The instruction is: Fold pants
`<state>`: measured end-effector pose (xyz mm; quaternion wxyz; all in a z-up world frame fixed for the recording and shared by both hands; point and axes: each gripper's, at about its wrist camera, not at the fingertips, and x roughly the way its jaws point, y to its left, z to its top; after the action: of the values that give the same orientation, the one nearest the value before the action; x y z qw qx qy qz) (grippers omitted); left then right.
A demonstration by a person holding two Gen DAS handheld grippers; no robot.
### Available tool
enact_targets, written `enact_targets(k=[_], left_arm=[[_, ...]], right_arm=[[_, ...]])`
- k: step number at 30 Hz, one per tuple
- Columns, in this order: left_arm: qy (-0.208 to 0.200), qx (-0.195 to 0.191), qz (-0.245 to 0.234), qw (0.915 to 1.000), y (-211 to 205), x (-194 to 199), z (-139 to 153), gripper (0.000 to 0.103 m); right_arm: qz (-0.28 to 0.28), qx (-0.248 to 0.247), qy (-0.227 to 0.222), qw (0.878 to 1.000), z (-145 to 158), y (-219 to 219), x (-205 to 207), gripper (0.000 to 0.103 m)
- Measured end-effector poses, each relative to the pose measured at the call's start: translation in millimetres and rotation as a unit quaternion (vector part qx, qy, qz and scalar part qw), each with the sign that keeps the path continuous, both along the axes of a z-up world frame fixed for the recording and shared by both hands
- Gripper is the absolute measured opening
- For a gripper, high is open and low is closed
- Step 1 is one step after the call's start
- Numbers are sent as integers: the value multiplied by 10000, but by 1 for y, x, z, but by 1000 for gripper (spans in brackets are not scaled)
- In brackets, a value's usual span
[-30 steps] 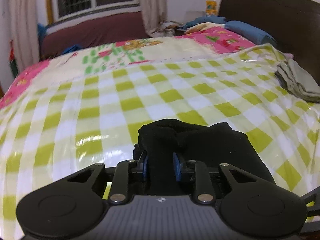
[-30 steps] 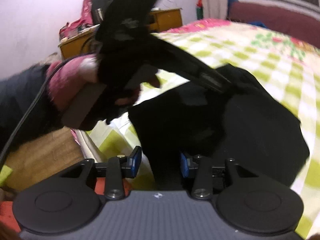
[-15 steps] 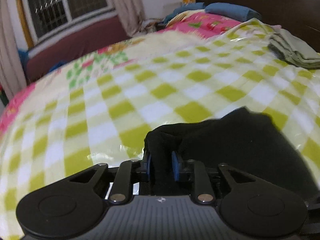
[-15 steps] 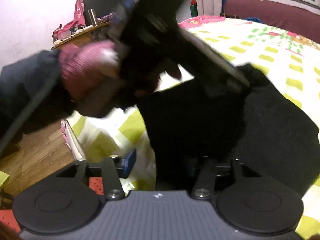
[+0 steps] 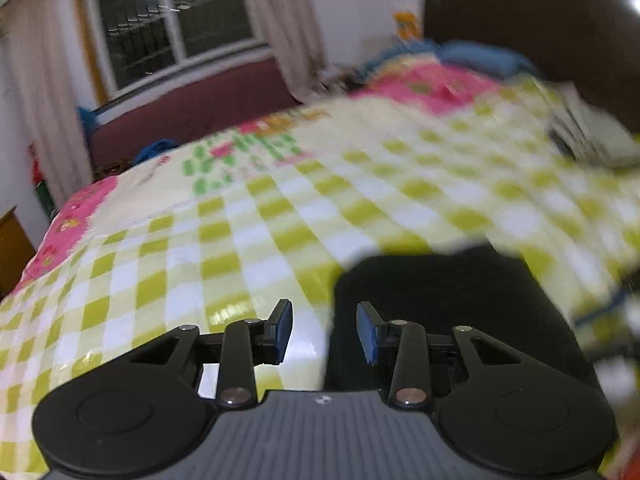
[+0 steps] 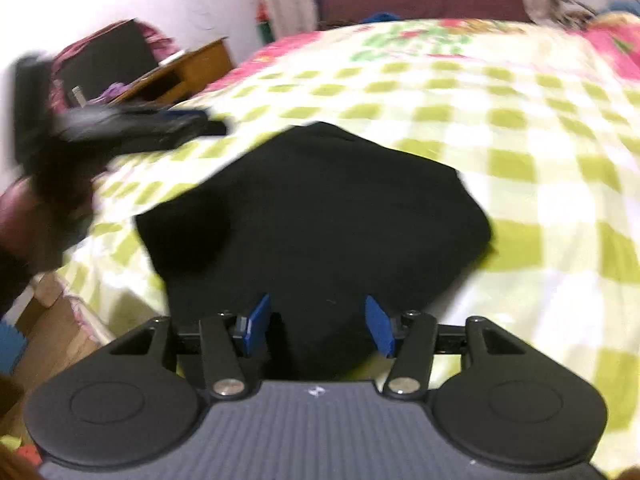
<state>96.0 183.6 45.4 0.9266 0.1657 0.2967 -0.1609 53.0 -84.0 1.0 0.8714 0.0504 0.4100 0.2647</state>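
Change: both grippers held black cloth a second ago; both have let go and drawn back, their jaws having just been opening.
Left gripper (image 5: 324, 330): released, blue pads apart, nothing between them; the pants' edge lies just right of the gap.
Right gripper (image 6: 316, 326): released, pads spread, hovering at the near edge of the pants without pressing them.
Pants (image 6: 320, 216): black, folded into a compact bundle, lying flat near the bed's near edge.
Bed cover (image 5: 224, 248): green and white check, glossy.
Far right: folded pale cloth (image 5: 592, 136), blurred.
Left gripper seen from the right wrist (image 6: 120, 124): blurred, left of the pants, clear of them.
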Motion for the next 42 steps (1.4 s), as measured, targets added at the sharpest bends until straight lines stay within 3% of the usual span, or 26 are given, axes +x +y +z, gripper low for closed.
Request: enact_targets(k=[4,7,10,14,17,19,20,21,23,27,30,33,35,39,40,41,42], left_arm=[[359,0,129,9993,2,-18,-16,52],[466,-596,399,9963,18,-19,-14,57],[578,-958,478,9926,29,-19,-15,62],[747,-1308,521,9872,44,-22,-22,70],[930,-1608,601,9807,52,-20,-29,73],[979,-1625,685,9794,54,-18,-35,73],[978,-1549,769,9801,54,-17,-36,70],[964,-1431,853,9813,52,-16,-37,64],[977,-1417,697,9826,48,-15,-35,34],[691,-968,350,9923,30,-15,-21,28],[491,-907,215,9944,25,-8,-11,25],[341,-959,254,9945,26,6,-10,23],[448,-933,449,9936,27,19,-20,23],[745,-1278,621,9871,48,15,-25,27],[689,-1322,670,9866,53,8,-21,36],[633,-1381,742,9856,60,1,-16,49],[608,-1446,795,9844,65,-4,-12,55]], right_arm=[[79,14,-520,9986,16,-6,20,55],[598,42,-991,9933,30,9,55,66],[1201,10,-1204,9854,34,37,101,68],[1882,-113,-772,9790,19,69,156,68],[2218,93,88,9750,-6,85,189,68],[2121,264,425,9760,-13,82,193,61],[2087,281,454,9765,-12,80,192,34],[2071,290,541,9764,-7,77,188,18],[1934,433,560,9786,10,66,176,11],[1665,778,370,9823,46,39,155,8],[1154,1118,291,9866,64,15,149,5],[874,1138,230,9894,61,5,154,5],[889,974,320,9907,46,11,163,5],[977,999,503,9889,29,18,181,20],[960,1064,524,9883,28,17,186,24],[955,1172,537,9870,28,15,190,35],[991,1294,570,9850,28,14,195,46]])
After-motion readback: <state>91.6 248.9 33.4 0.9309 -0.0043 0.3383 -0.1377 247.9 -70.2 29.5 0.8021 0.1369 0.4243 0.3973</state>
